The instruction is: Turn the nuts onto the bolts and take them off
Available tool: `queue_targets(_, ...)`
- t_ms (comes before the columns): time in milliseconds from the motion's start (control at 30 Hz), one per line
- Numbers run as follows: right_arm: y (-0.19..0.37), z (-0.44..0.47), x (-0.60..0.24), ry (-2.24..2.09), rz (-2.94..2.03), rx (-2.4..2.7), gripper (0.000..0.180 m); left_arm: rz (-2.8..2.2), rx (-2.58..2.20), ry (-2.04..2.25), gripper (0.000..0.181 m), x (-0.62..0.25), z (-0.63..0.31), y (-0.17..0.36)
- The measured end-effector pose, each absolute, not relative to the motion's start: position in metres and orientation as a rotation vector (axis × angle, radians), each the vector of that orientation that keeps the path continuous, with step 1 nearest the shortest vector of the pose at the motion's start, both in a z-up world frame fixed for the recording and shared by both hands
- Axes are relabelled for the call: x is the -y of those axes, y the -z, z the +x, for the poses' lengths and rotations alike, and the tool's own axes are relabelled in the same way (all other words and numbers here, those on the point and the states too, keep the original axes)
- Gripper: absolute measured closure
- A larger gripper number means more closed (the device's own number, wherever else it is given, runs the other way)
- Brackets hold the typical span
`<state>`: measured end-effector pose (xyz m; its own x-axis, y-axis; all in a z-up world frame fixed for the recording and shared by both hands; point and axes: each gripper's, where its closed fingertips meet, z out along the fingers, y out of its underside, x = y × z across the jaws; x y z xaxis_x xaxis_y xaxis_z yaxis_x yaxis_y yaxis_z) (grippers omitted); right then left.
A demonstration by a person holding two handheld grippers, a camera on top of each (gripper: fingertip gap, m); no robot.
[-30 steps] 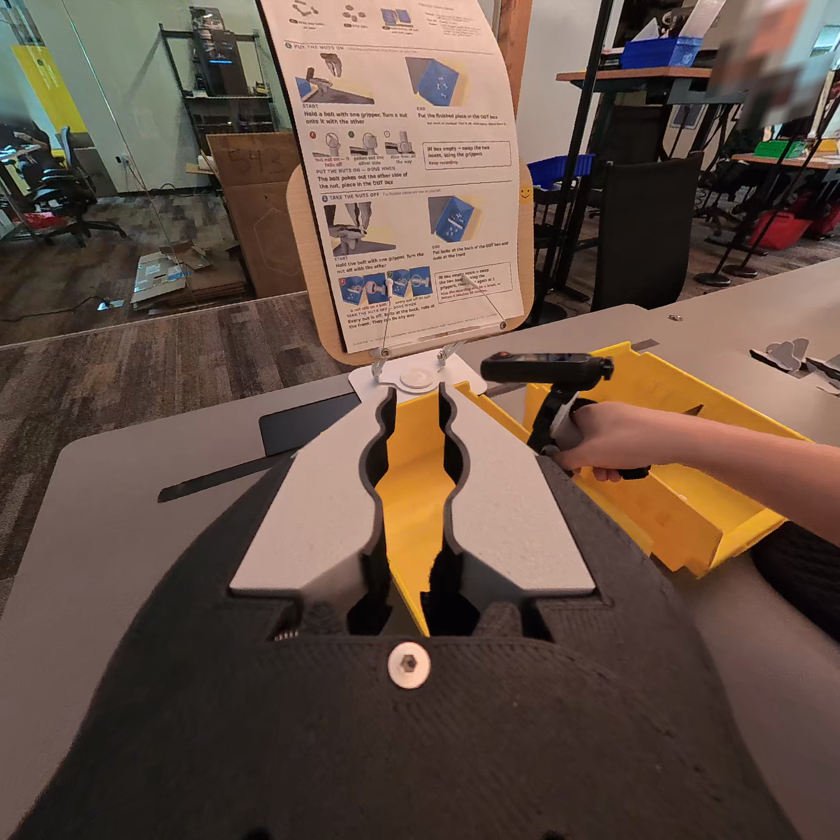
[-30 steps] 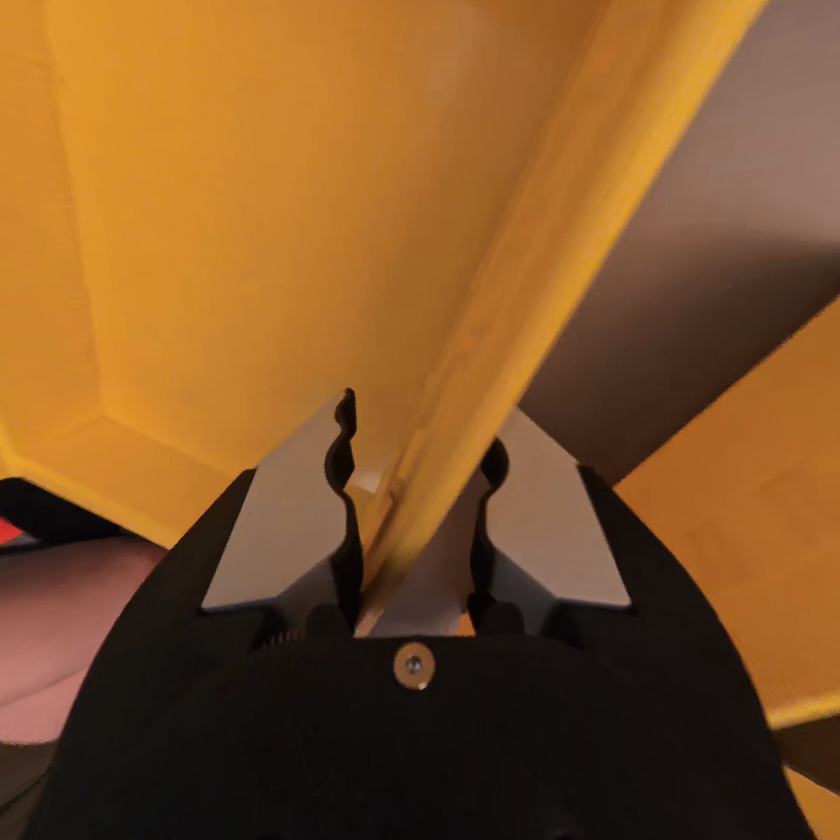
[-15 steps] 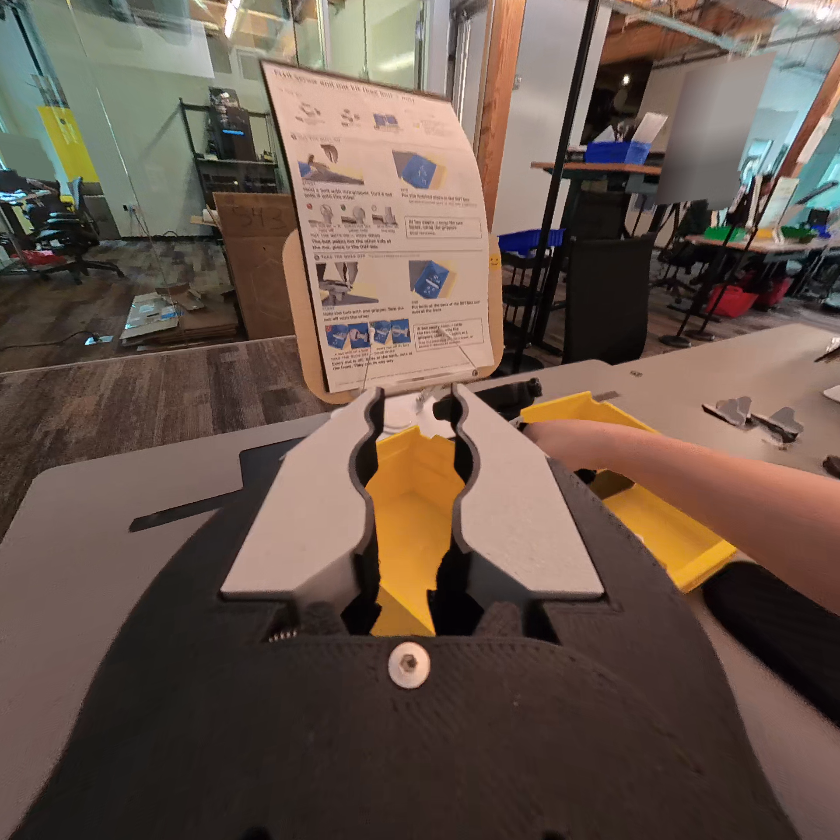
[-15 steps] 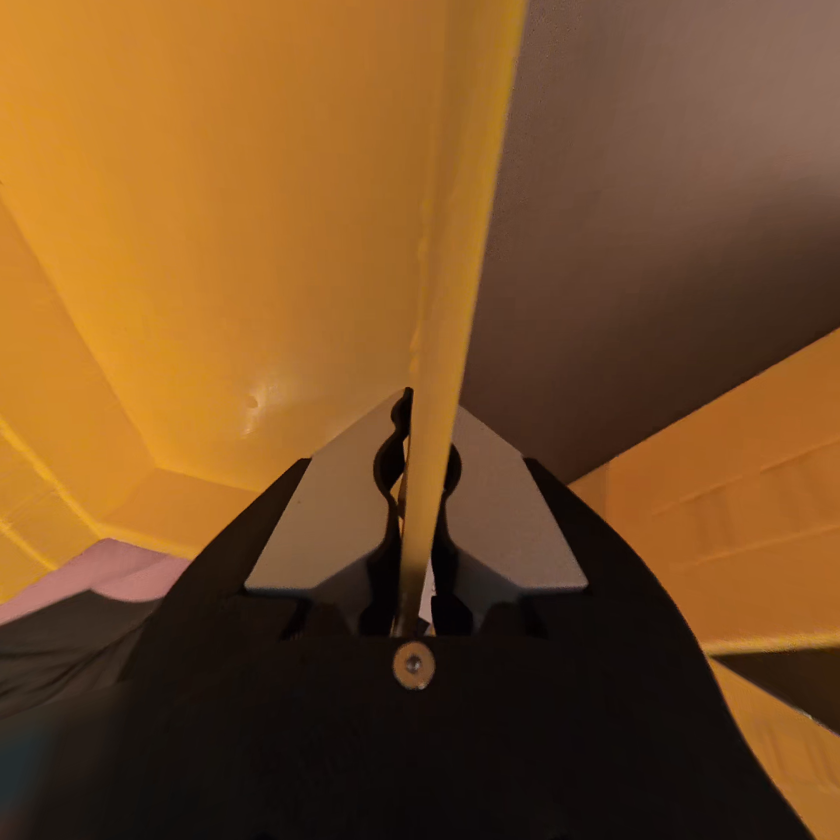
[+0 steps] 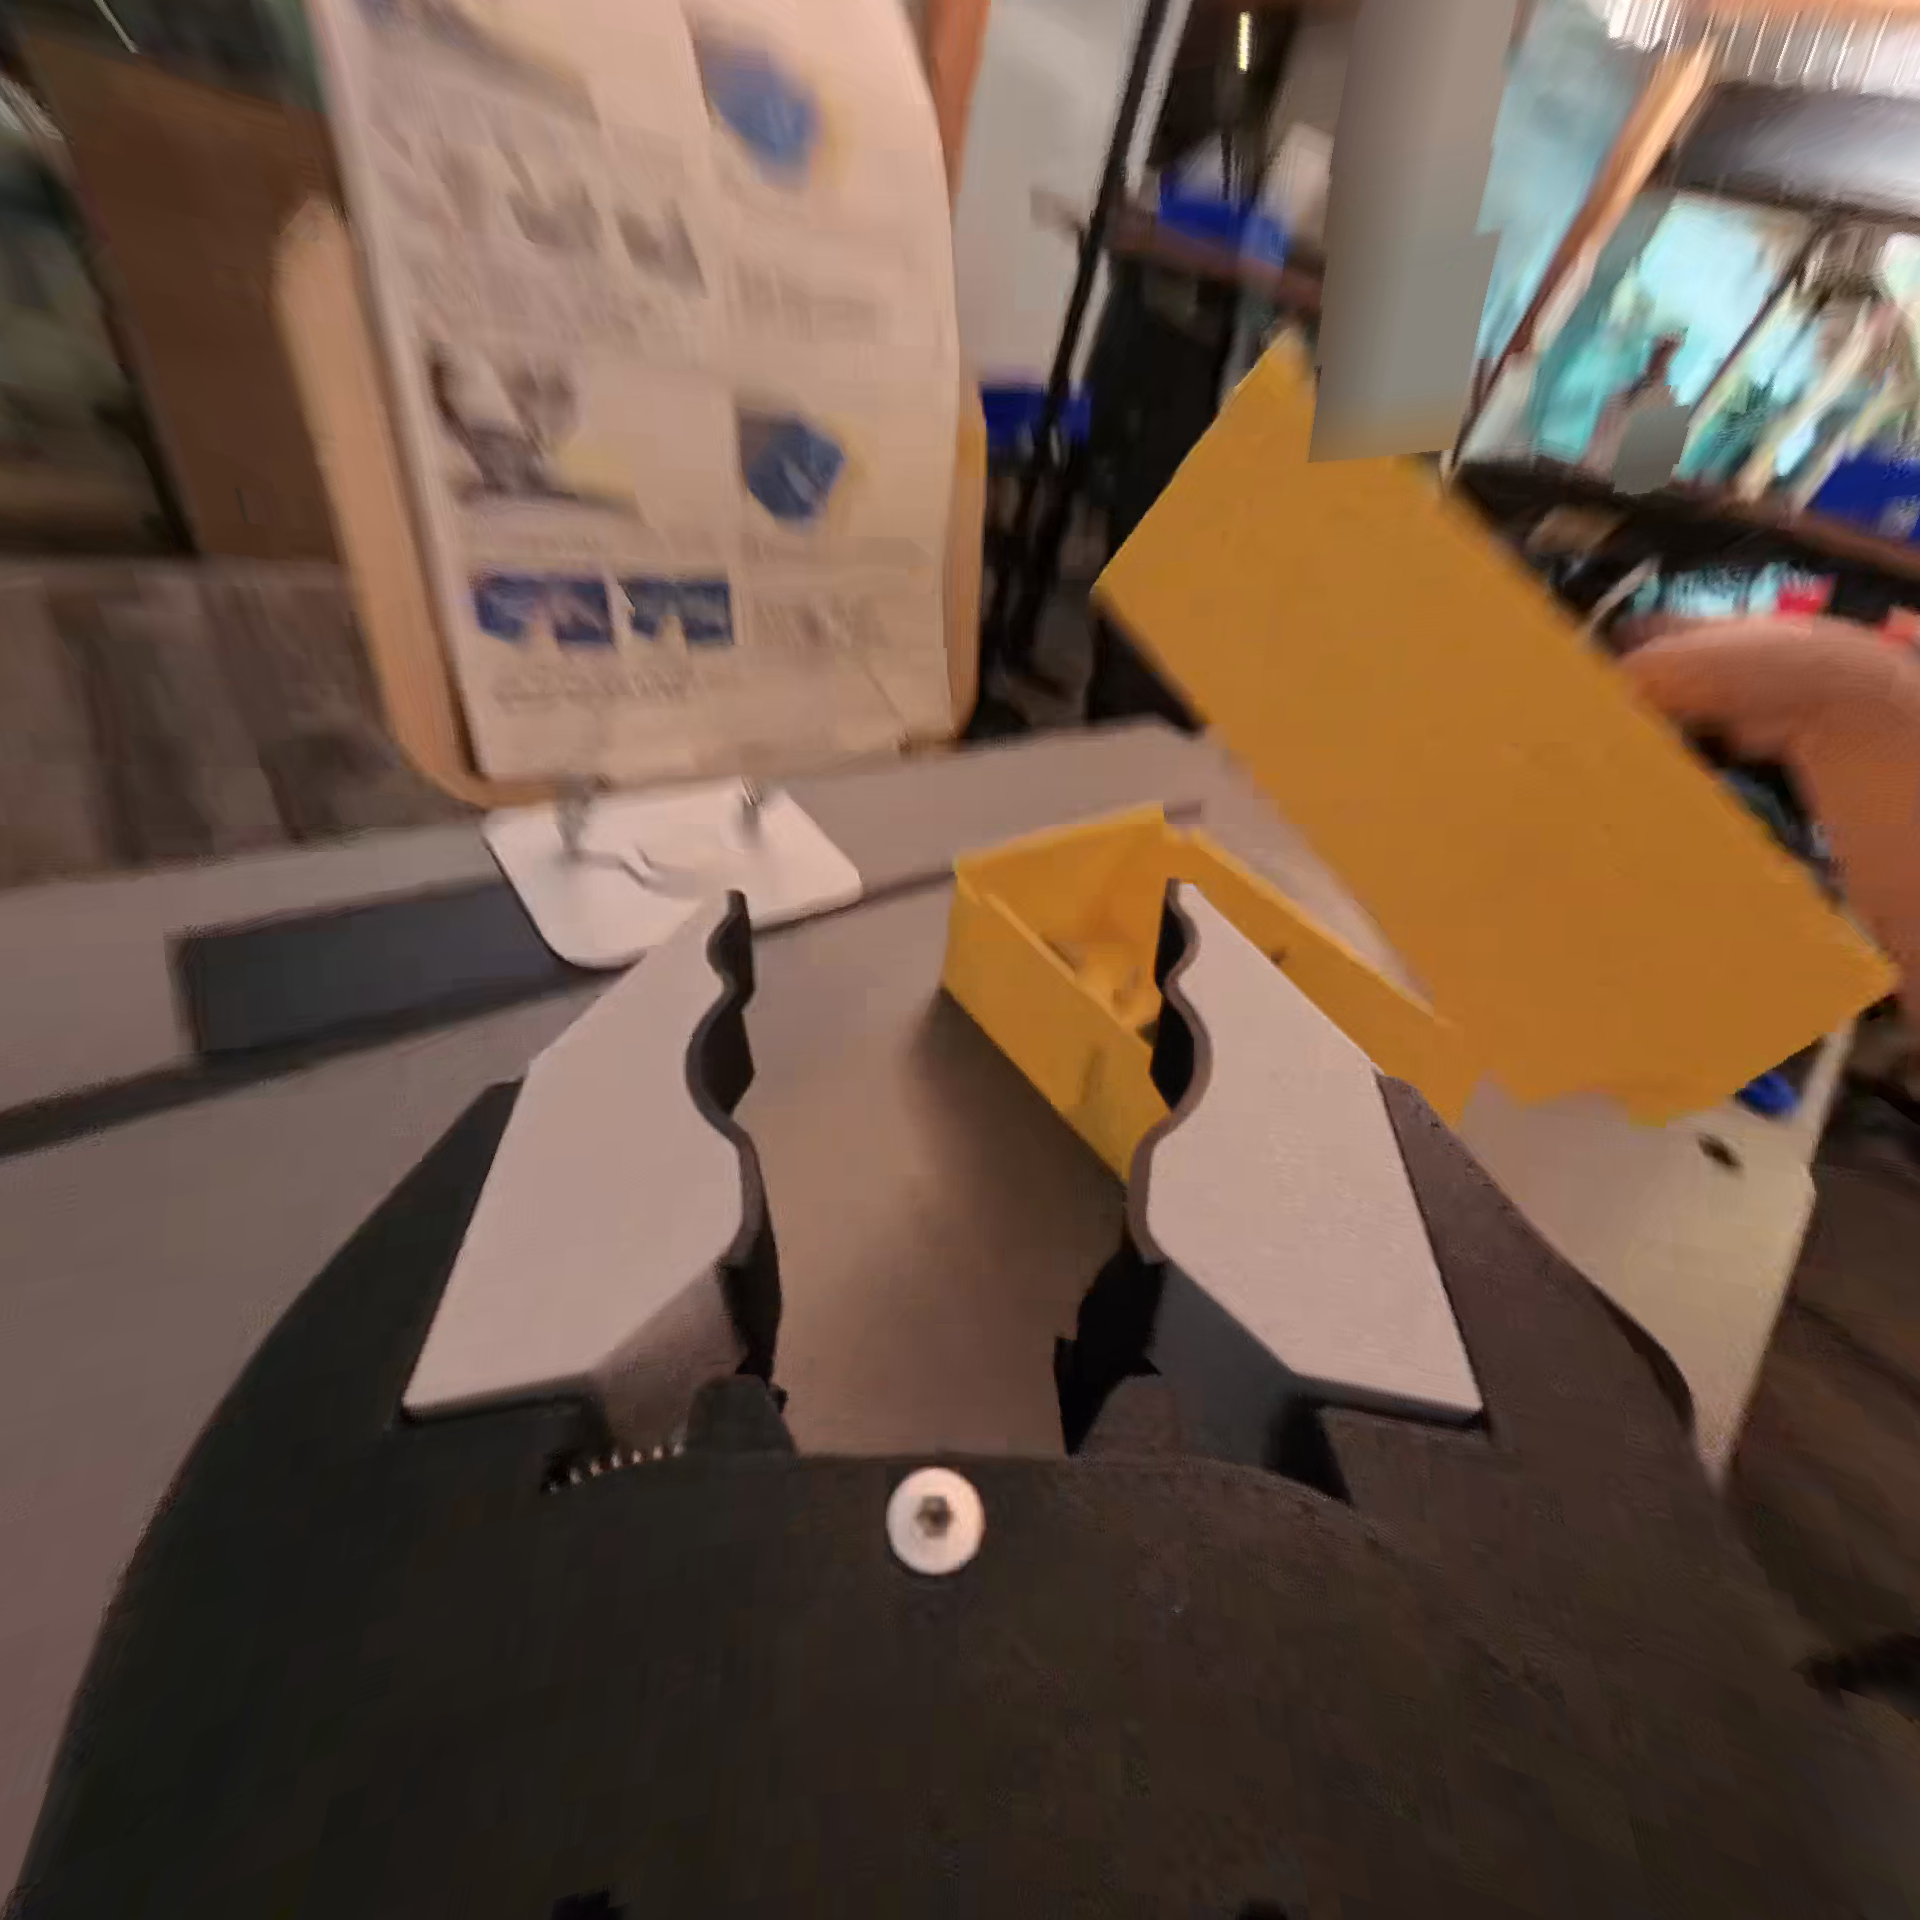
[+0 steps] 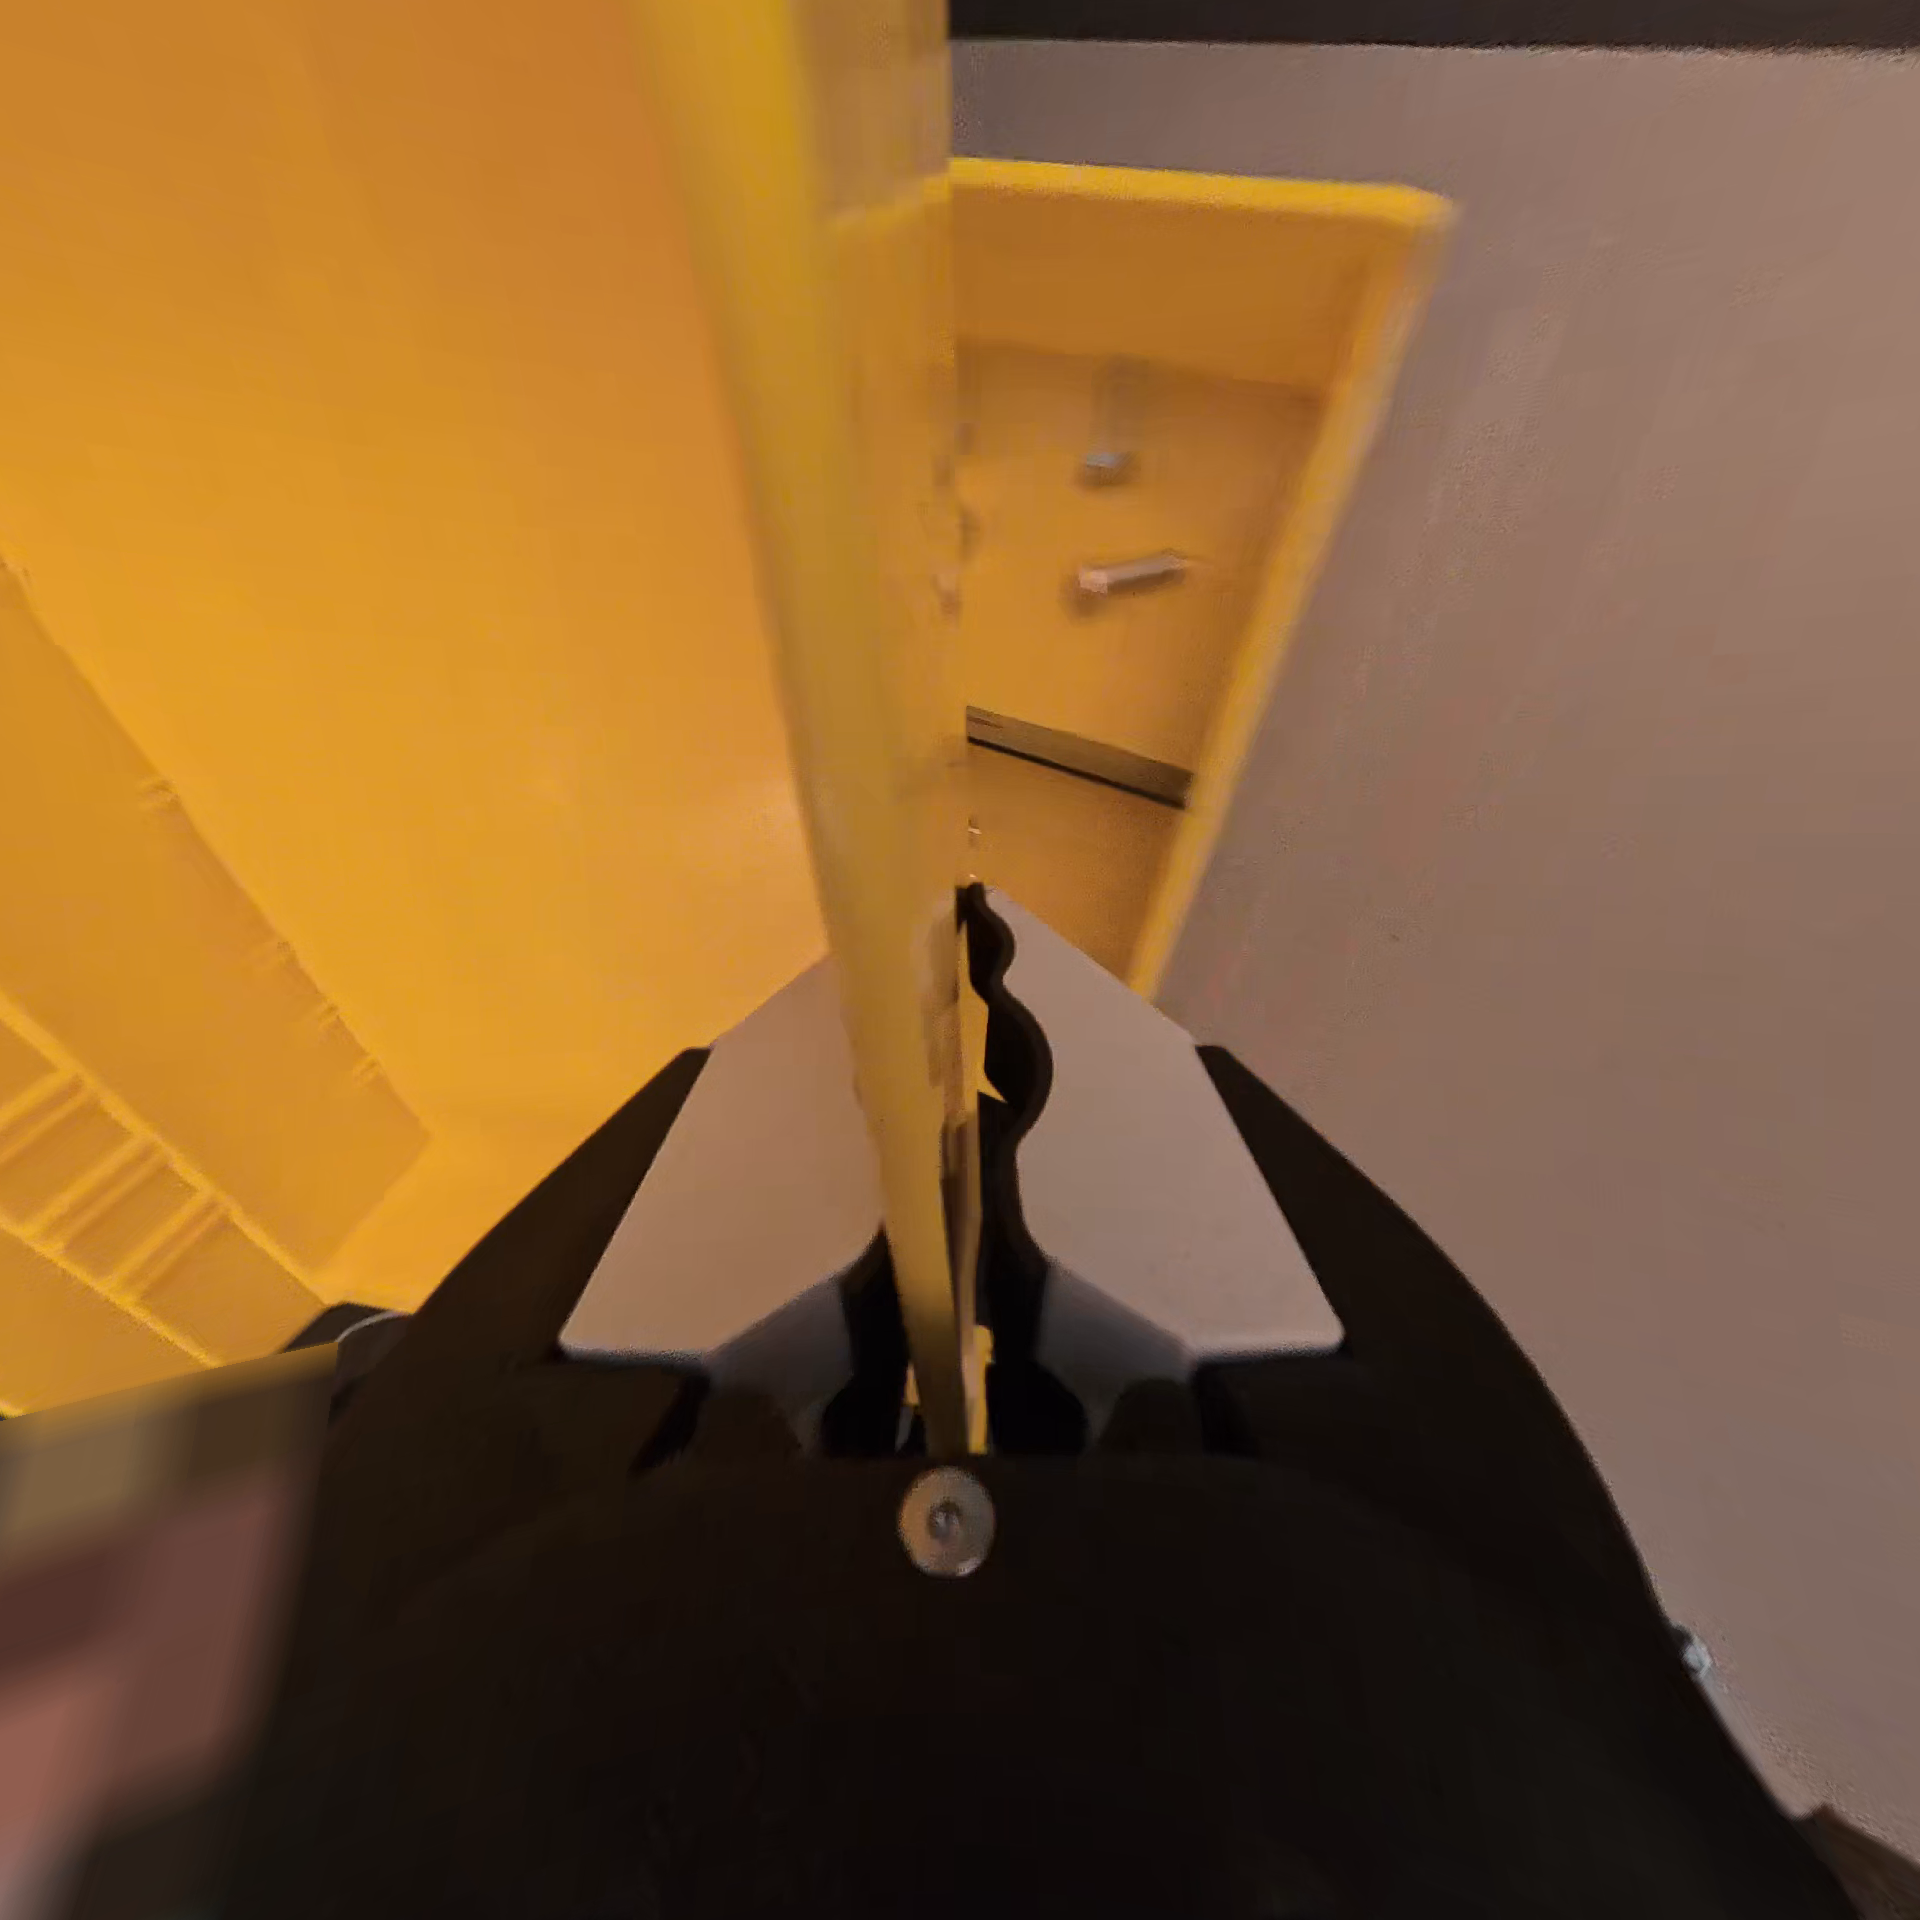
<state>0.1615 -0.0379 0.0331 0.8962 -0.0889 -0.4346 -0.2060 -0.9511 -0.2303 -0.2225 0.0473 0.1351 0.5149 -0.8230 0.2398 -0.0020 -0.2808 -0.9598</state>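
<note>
Right gripper [image 6: 961,1091] clenched on lifted yellow bin's [image 5: 1455,727] wall; bolts [image 6: 1127,574] lie ahead-right in second bin [image 6: 1340,582], long axes crosswise. Left gripper [image 5: 951,1023] released, empty, bin ahead-right, nearer.

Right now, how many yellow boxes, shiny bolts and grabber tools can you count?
Yellow plastic boxes: 2 (lifted box, box on the table)
Silver metal bolts clearly seen: 2 ()
Black-and-grey grippers: 2 (left gripper, right gripper)
Total: 6
</note>
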Motion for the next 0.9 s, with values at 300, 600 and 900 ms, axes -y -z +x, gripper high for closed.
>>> queue_targets(300, 0.045, 0.345, 0.203, -0.399, -2.712, -0.874, 0.178, -2.119, -1.106, 1.075, 0.100, -0.061, -0.044, -0.006)
queue_targets(600, 0.106, 0.363, 0.263, -0.443, -2.713, -1.017, 0.177, -2.294, -1.479, 0.701, 0.087, -0.010, 0.006, 0.076)
queue_targets(900, 0.129, 0.363, 0.278, -0.373, -2.793, -0.984, 0.177, -2.465, -1.660, 0.898, 0.147, 0.006, -0.005, 0.102)
